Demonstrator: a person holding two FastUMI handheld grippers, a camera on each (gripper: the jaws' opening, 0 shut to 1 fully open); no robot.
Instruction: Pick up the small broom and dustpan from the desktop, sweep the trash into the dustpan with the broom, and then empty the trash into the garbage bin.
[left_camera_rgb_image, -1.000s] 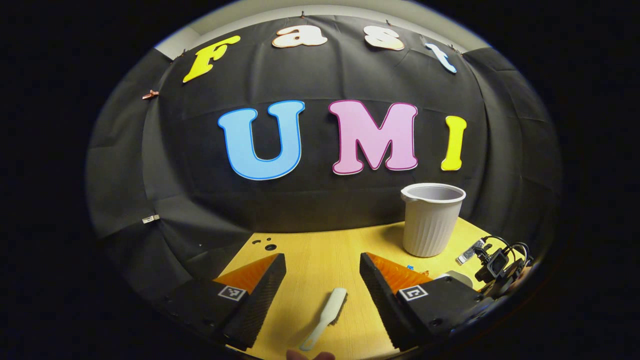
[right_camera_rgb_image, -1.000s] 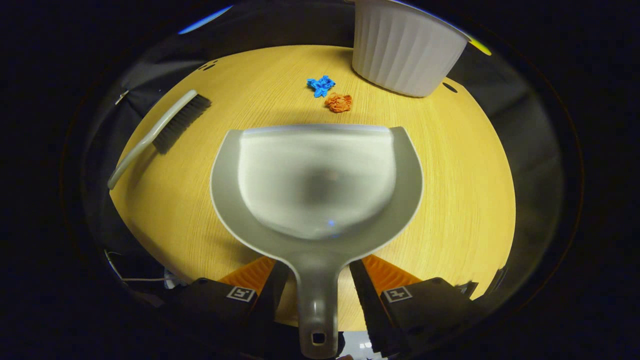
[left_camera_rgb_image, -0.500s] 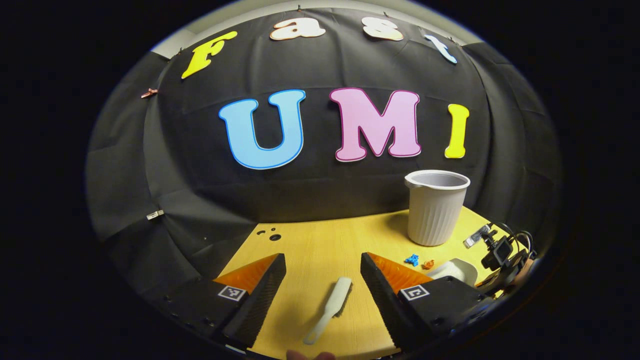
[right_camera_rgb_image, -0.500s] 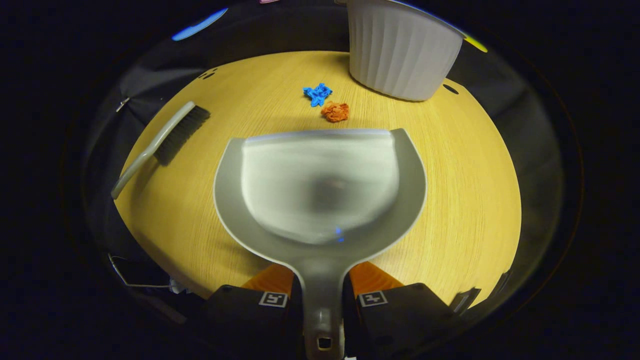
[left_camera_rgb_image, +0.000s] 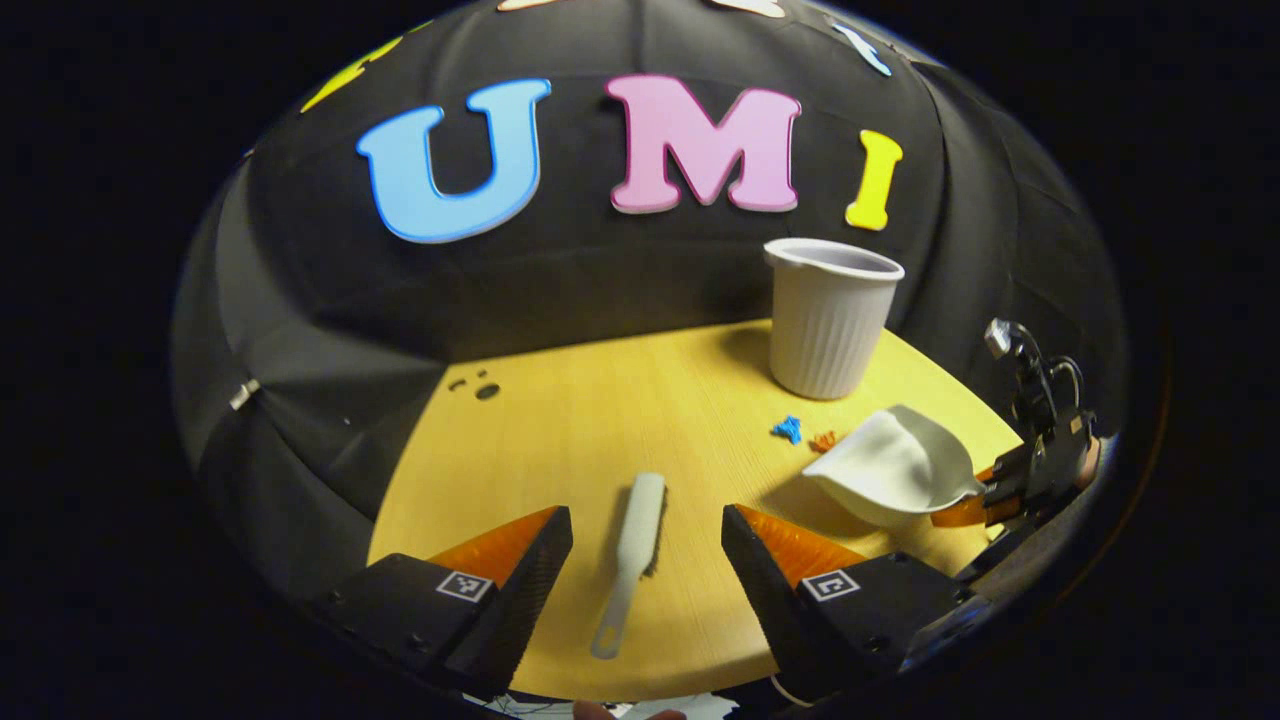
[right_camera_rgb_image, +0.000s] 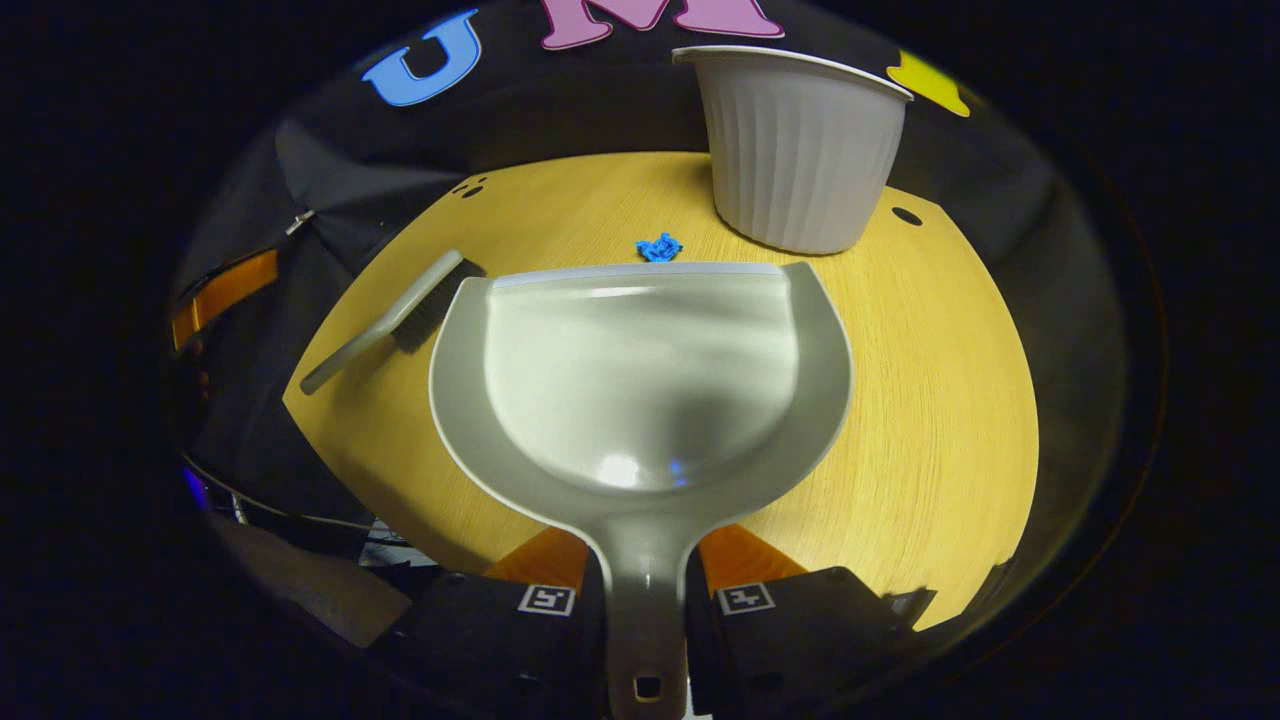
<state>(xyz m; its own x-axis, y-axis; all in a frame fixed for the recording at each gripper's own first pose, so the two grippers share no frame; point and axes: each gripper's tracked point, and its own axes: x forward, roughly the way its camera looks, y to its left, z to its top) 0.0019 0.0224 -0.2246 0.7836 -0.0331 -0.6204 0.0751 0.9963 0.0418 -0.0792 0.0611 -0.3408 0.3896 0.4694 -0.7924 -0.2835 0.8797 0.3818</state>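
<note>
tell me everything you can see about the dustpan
The dustpan is pale grey, smooth and glossy like moulded plastic, with a wide shallow scoop, a straight front lip, raised curved side walls and a narrow handle with a small hanging hole at its end. The right gripper is shut on the handle. In the left gripper view the pan is lifted and tilted above the wooden table, casting a shadow, its lip toward the blue scrap and orange scrap. Its scoop holds nothing.

The left gripper view looks from the desk's (left_camera_rgb_image: 560, 420) near edge toward the back wall, angled slightly down. The right gripper view sits closer and steeper over the desk. Both share the garbage bin (left_camera_rgb_image: 828, 318) and broom (left_camera_rgb_image: 630, 555).
</note>
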